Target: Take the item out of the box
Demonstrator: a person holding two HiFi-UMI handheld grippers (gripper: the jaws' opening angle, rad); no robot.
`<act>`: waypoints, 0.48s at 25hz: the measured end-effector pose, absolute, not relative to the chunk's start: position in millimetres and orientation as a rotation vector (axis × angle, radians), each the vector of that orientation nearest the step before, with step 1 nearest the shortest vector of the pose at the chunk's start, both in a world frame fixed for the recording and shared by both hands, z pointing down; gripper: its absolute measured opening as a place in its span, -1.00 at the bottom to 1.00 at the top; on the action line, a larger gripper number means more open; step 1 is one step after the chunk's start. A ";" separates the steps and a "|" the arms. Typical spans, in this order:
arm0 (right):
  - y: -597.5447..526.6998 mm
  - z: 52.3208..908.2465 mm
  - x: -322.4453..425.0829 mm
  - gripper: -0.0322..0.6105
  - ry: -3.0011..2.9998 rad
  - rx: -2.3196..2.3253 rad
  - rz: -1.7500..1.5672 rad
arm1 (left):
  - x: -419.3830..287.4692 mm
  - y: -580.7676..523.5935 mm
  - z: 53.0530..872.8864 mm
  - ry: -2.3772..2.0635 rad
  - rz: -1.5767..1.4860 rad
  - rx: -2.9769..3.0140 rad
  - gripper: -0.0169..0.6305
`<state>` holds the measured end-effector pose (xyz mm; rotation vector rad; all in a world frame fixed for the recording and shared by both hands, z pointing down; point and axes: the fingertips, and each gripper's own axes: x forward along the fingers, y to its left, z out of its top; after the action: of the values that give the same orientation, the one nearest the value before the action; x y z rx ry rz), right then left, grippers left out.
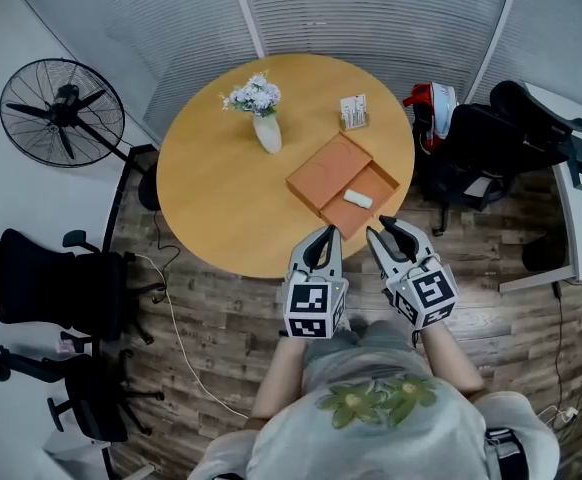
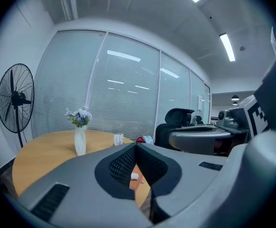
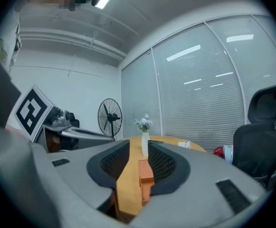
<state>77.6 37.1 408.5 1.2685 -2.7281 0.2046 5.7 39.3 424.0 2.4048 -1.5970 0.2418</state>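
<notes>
A standing fan [image 1: 61, 111] and black office chairs [image 1: 46, 288] occupy the floor at the left, well apart from the round wooden surface [image 1: 221, 188]. A white vase [image 1: 267, 131] of flowers stands upright on the left half of the surface. To its right, towards the near edge, the orange box [image 1: 326, 173] lies open: its lid panel is swung to the left and the shallow tray sits on the right. The white item [image 1: 357, 200] lies flat inside the tray and neither gripper touches it. A small card stand [image 1: 354, 112] sits beyond the box, near the far edge. The left gripper [image 1: 328, 232] is over the near edge of the surface, just beside the near corner of the box. In the left gripper view its fingertips are together, leaving only a narrow wedge-shaped gap lower down. Nothing is clamped; part of the box and the white item show through that gap further ahead. The right gripper [image 1: 383, 230] is just beside the left one, on its right, near the tray side of the box. In the right gripper view its jaws stand partly apart with nothing between the pads. The surface, the box and the vase are seen through the gap. Each gripper carries a marker cube [image 1: 311, 308] and is held level with the other in front of the person. A black chair [image 1: 491, 138] stands at the far right.
</notes>
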 end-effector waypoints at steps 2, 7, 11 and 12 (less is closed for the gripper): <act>30.8 408.9 74.5 -0.40 -2.735 1.271 0.203 | 0.6 33.5 428.7 -1.586 0.255 2.401 -0.96; 21.0 407.4 73.6 -0.28 -2.728 1.279 0.178 | -1.4 27.9 435.8 -1.541 0.263 2.409 -0.83; 10.3 410.6 74.0 -0.27 -2.715 1.281 0.182 | -5.0 20.7 439.6 -1.534 0.258 2.401 -0.83; 7.4 412.4 74.3 -0.27 -2.711 1.281 0.183 | -5.7 18.4 441.1 -1.533 0.258 2.398 -0.83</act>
<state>74.3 7.4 412.4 1.2807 -2.7111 0.1825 -5.7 18.4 441.1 2.3983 -1.5330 0.2577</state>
